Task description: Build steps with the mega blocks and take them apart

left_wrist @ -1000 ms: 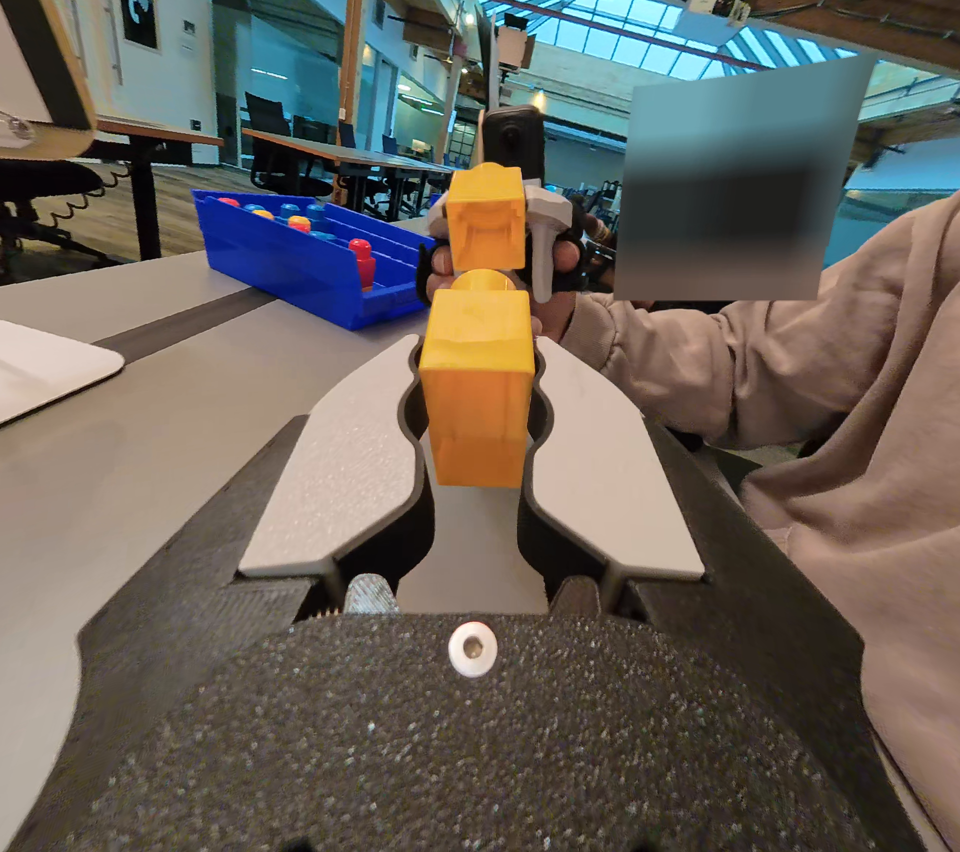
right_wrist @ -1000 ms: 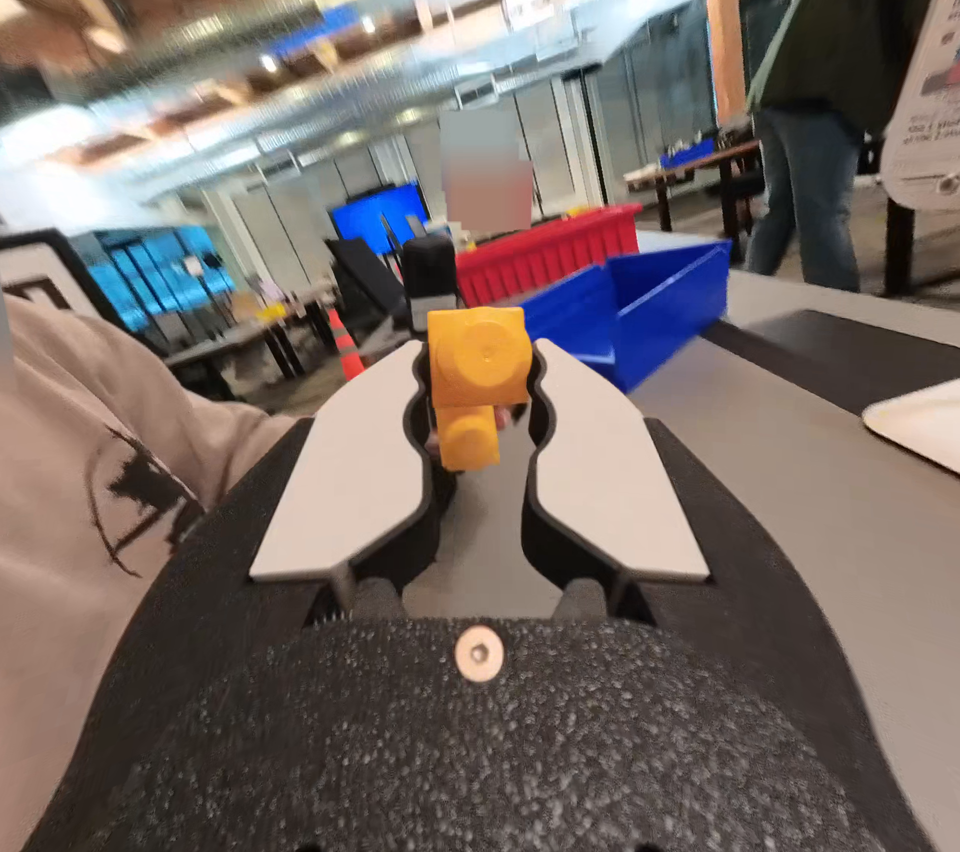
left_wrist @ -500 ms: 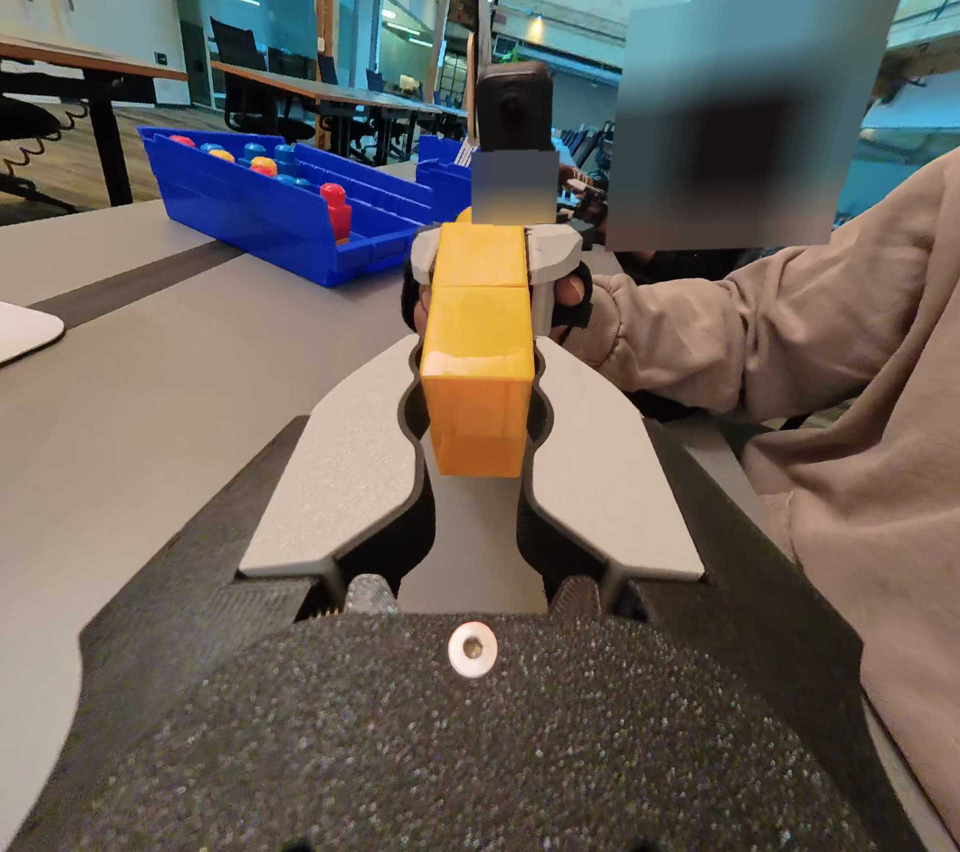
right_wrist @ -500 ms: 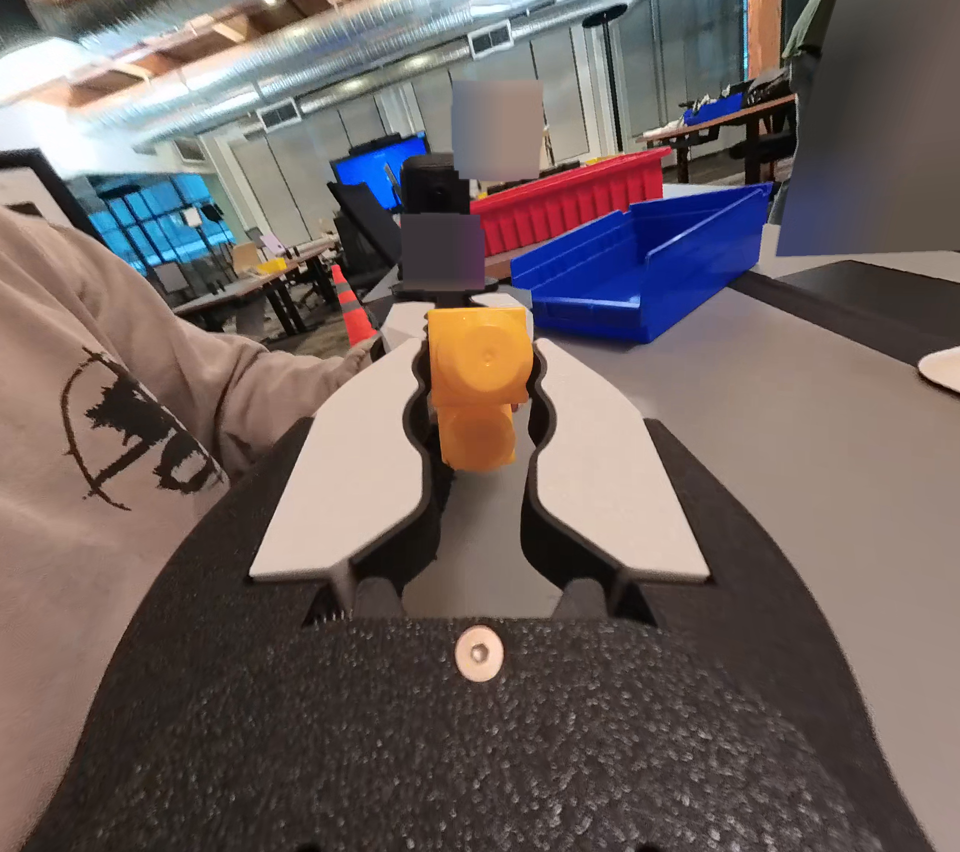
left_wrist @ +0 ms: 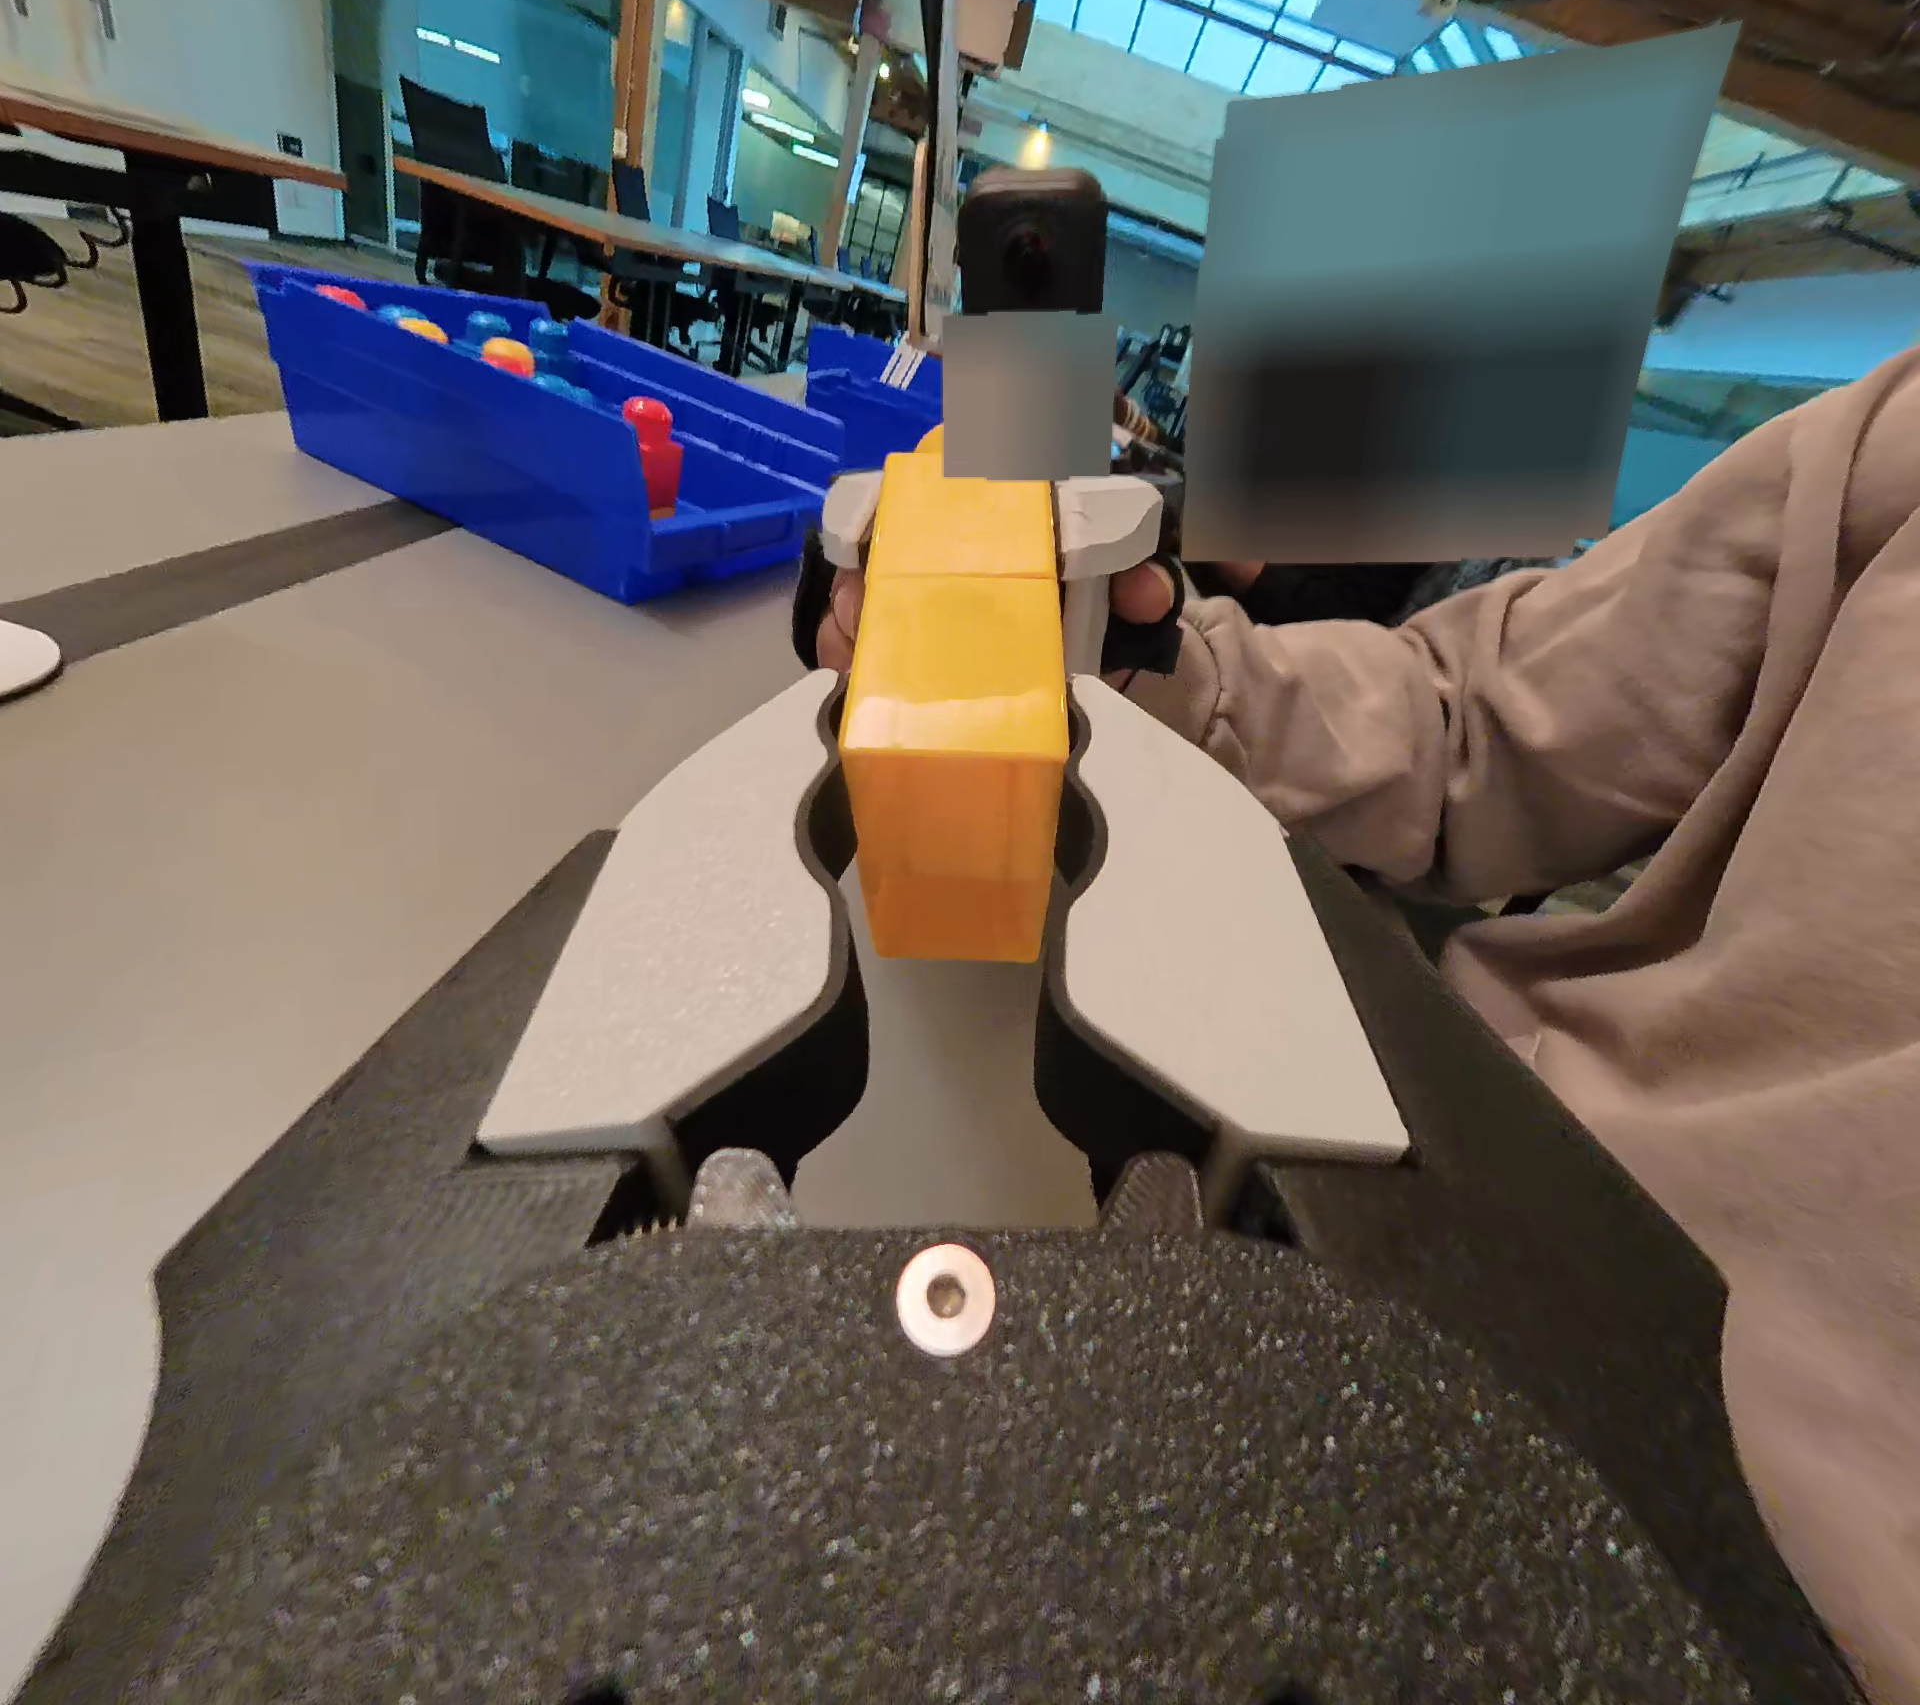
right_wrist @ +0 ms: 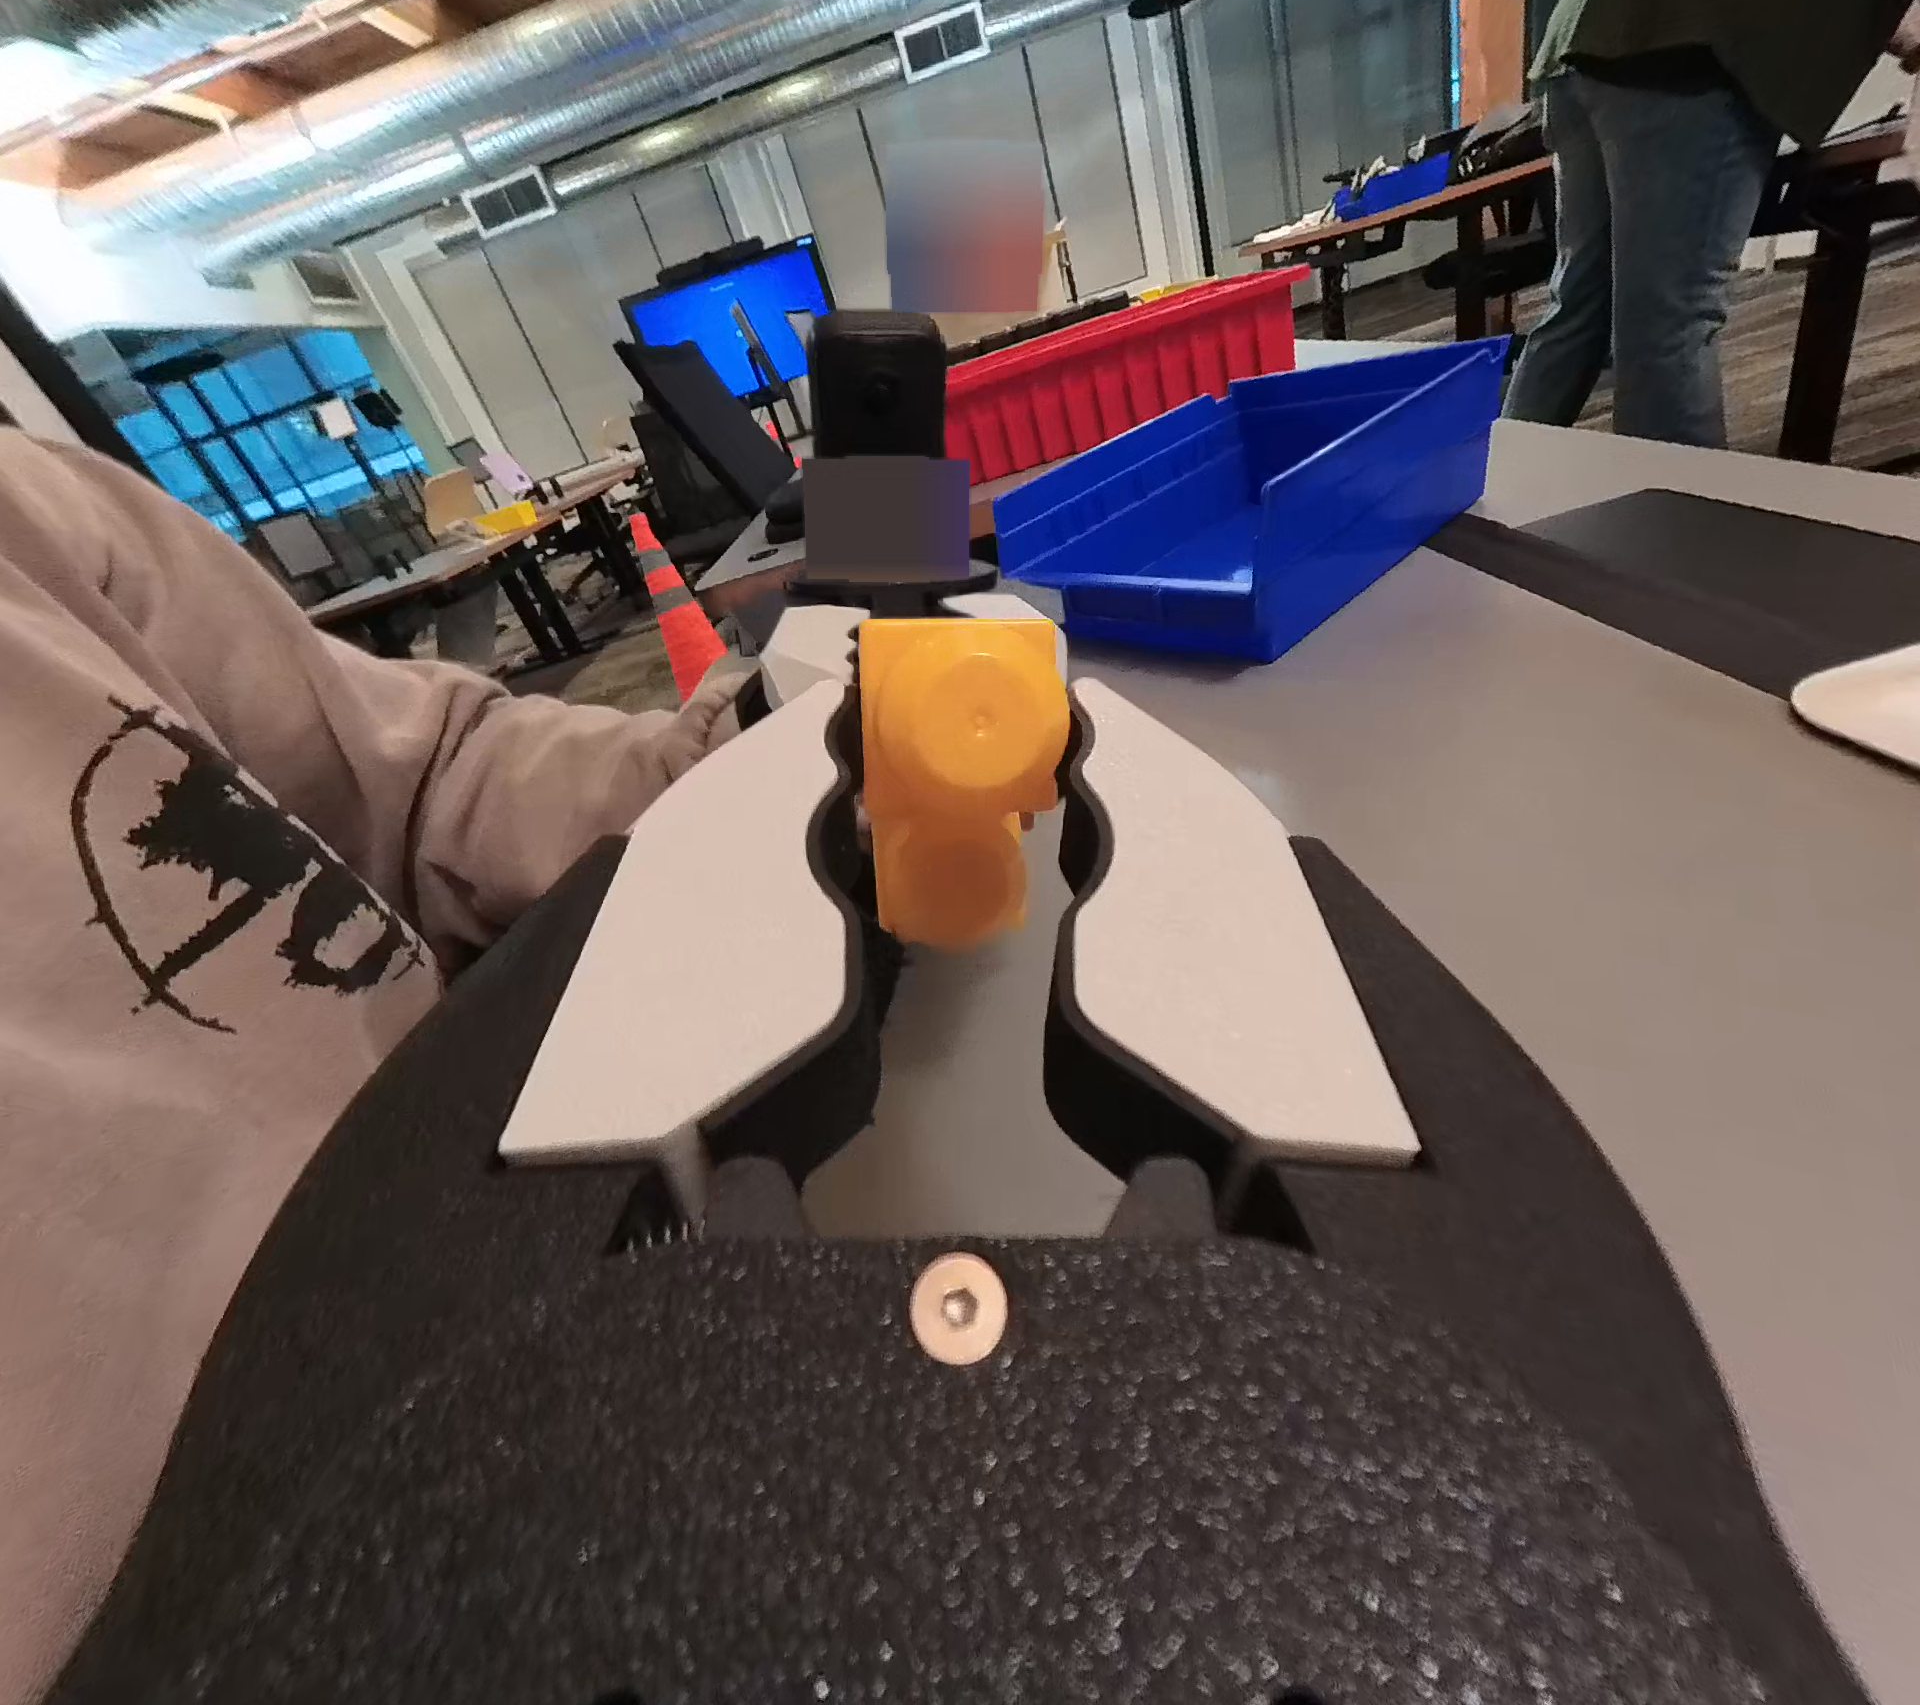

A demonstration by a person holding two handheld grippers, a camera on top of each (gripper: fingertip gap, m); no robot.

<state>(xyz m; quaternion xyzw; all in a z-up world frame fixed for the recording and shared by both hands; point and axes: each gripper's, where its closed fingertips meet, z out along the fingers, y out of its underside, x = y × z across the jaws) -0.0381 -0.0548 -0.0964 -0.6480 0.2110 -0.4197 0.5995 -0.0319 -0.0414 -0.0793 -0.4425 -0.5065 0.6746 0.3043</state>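
My left gripper (left_wrist: 954,699) is shut on a yellow mega block (left_wrist: 951,782) and holds it above the grey table (left_wrist: 312,772). Facing it, my right gripper (right_wrist: 951,705) is shut on a second yellow block (right_wrist: 961,720), which shows a round stud toward its camera. In the left wrist view this second block (left_wrist: 961,528) sits flush against the far end of mine, between the right gripper's grey fingers (left_wrist: 1112,523). The two blocks are pressed together in a line. The left gripper's fingers (right_wrist: 800,653) show just behind the block in the right wrist view.
A blue bin (left_wrist: 499,450) with several coloured blocks stands at the back left. An empty blue bin (right_wrist: 1247,533) and a red bin (right_wrist: 1122,377) stand on the other side. A white object (right_wrist: 1860,710) lies at the table edge. A person (right_wrist: 1662,97) stands beyond. My left and right fingertips are right by each other.
The two yellow blocks were apart with a stud showing between them. The grippers have come together, and the blocks now meet flush. Both grippers stayed shut.
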